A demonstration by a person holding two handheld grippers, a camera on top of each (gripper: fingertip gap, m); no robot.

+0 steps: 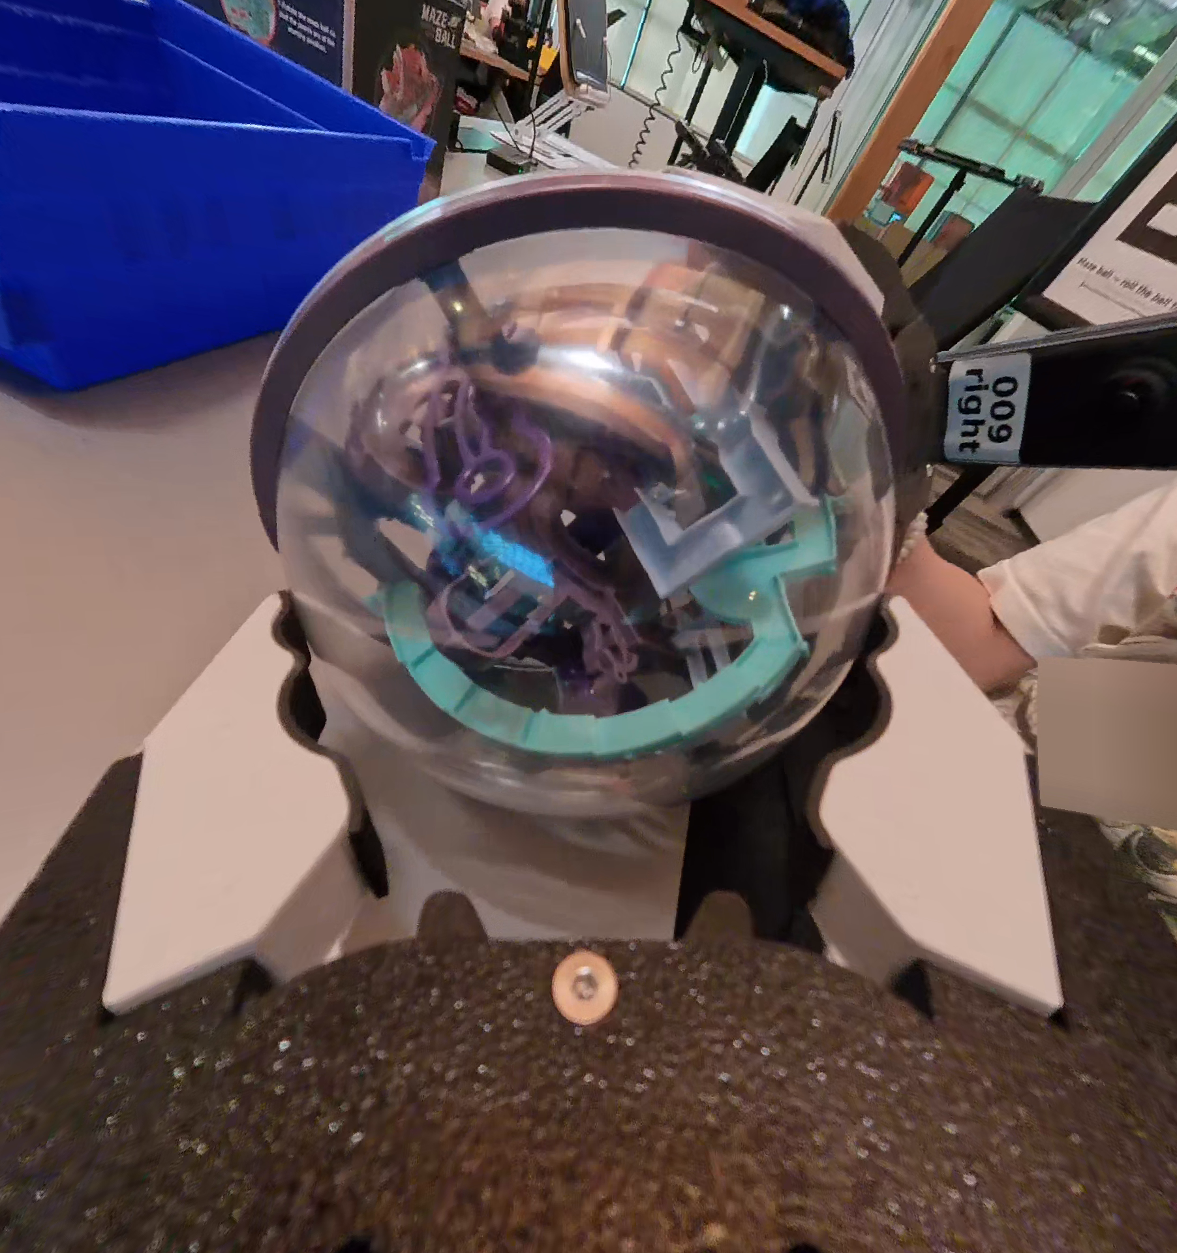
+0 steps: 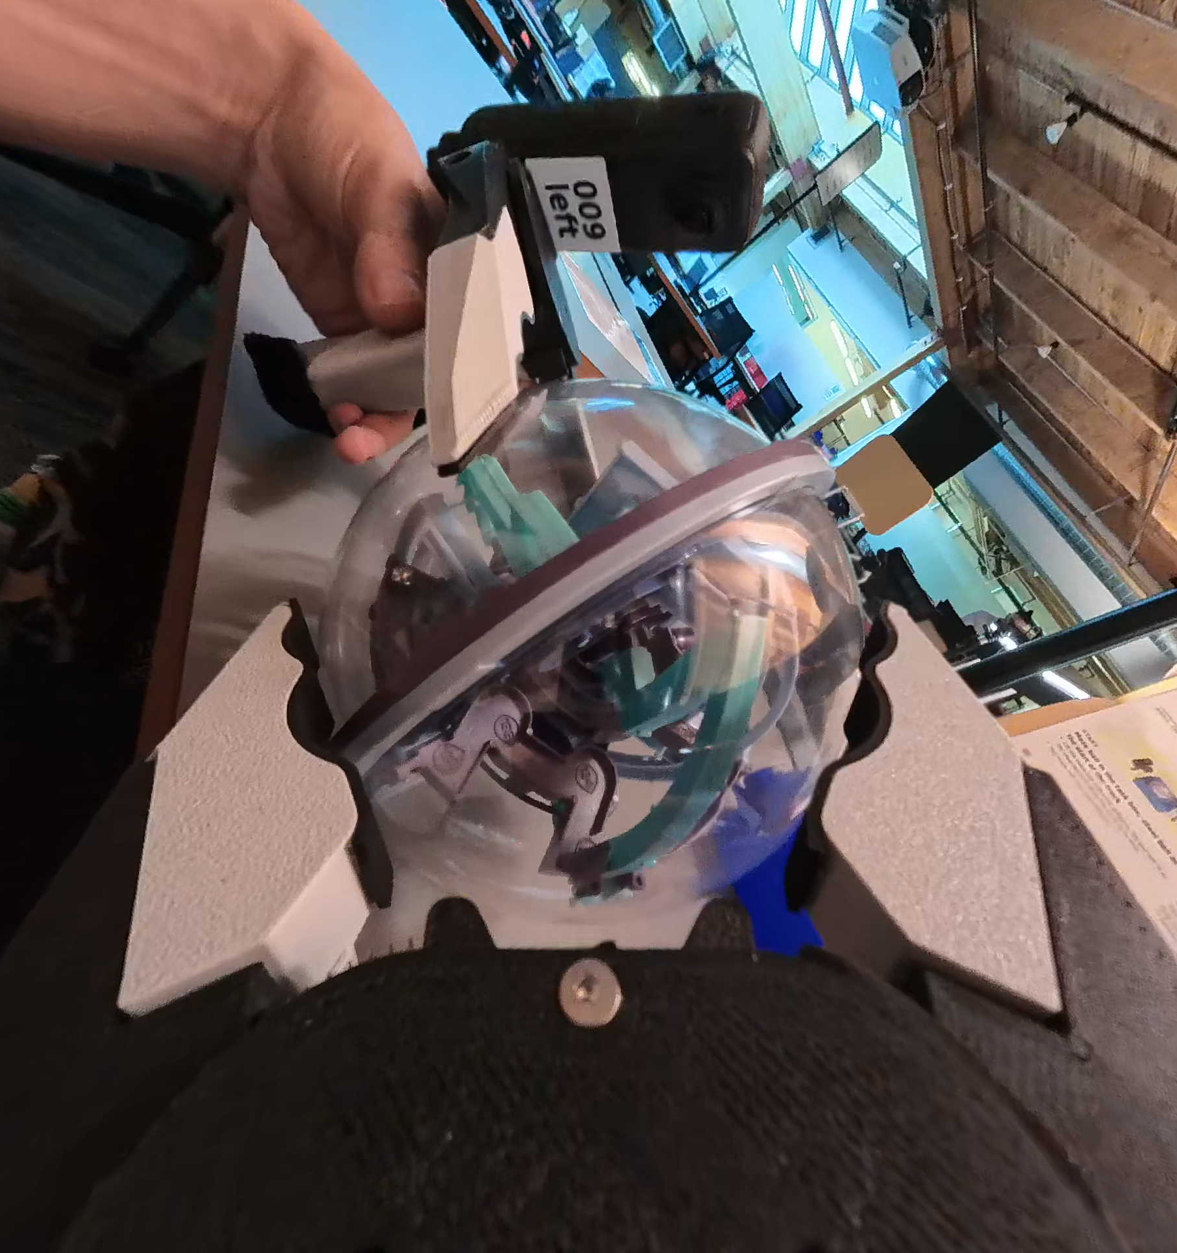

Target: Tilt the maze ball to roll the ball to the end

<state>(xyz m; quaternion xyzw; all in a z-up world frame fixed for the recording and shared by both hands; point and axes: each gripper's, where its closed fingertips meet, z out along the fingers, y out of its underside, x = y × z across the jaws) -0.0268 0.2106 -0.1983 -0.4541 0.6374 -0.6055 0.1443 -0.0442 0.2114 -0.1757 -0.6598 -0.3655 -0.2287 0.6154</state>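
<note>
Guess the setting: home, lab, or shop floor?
Probably a lab or workshop. Desks with equipment fill the background, a blue parts bin sits on the table, and glass partitions divide the room.

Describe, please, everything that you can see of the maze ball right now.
The maze ball is a clear plastic sphere, its two halves joined by a dark purple-brown band that runs tilted in both views. Inside sit teal, purple, pale grey-blue and brown tracks. It is held off the table, clamped between the left gripper and the right gripper, whose dark pads press its sides. The small rolling ball cannot be made out.
</note>
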